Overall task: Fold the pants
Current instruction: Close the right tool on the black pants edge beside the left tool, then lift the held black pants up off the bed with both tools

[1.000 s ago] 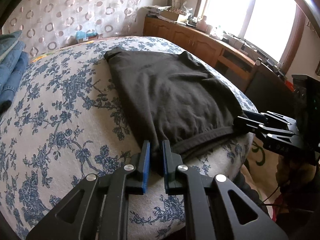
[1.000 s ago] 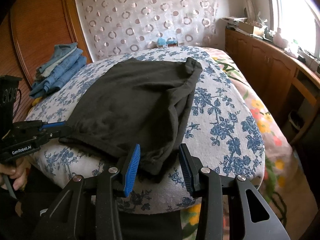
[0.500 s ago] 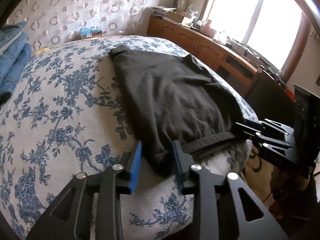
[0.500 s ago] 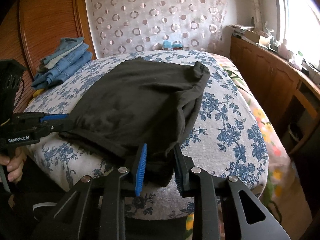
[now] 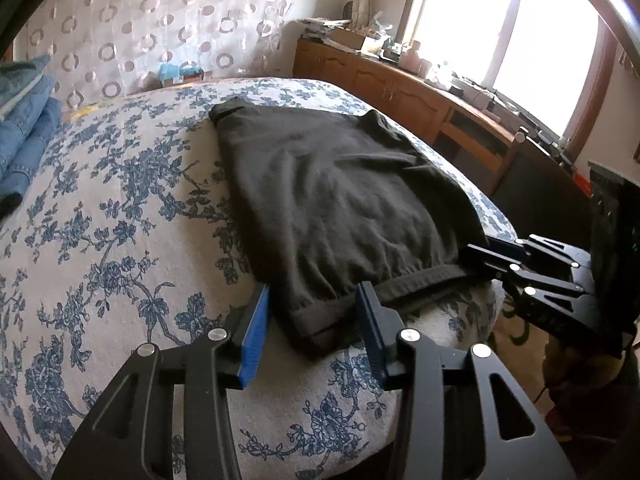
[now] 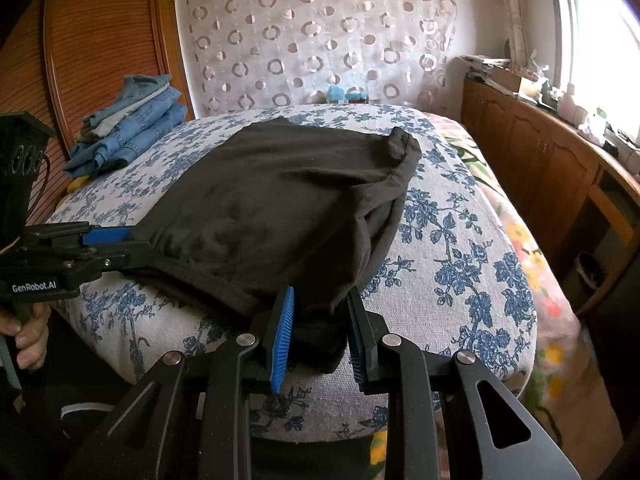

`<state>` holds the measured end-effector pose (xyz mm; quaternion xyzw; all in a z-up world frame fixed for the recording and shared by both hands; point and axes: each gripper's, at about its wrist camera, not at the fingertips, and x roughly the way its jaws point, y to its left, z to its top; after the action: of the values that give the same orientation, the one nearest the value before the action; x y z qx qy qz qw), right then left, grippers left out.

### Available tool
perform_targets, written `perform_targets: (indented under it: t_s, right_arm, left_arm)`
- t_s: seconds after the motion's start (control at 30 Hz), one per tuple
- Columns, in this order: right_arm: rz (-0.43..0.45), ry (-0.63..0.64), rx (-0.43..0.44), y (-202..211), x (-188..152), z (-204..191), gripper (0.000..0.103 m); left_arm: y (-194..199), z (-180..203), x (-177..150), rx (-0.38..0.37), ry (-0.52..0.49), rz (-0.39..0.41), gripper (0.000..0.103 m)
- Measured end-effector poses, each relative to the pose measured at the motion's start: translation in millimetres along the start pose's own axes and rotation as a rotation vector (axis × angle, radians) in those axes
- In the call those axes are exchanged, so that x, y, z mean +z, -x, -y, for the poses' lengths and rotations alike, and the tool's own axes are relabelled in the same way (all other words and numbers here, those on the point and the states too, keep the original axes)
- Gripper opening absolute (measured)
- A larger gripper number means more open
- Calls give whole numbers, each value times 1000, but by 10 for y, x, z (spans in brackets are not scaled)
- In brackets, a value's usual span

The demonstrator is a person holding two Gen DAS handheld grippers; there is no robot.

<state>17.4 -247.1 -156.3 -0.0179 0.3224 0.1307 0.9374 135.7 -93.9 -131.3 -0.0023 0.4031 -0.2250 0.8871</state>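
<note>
Left gripper (image 5: pixel 312 320): fingers just opening, straddling pants (image 5: pixel 336 208) corner, unpinched | right gripper (image 6: pixel 318 330): fingers clamp other corner | close left before you lift both evenly.

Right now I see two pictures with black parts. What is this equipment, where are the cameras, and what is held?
A person holds a two-finger gripper in each hand; a camera on each looks along its fingers, giving one picture each. Black pants lie on a flowered bed, jeans farther back. The right gripper has just closed on one near corner of the pants. The left gripper has just been opening; the other corner lies loose between its jaws.
</note>
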Motion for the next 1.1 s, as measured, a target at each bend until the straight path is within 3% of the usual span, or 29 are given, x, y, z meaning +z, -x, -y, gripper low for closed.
perform_targets:
  t_s: [0.2, 0.47, 0.8, 1.1]
  right_arm:
    - [1, -27, 24, 0, 8, 37, 21]
    - [2, -90, 87, 21, 41, 150, 7]
    - [140, -64, 139, 499, 319, 86, 6]
    - [265, 8, 171, 985, 660, -68, 6]
  left_arm:
    - [34, 87, -6, 17, -46, 13, 12]
    - [231, 37, 118, -49, -20, 56, 9]
    - [823, 96, 410, -78, -43, 194, 8]
    - [1309, 76, 696, -53, -80, 303, 7]
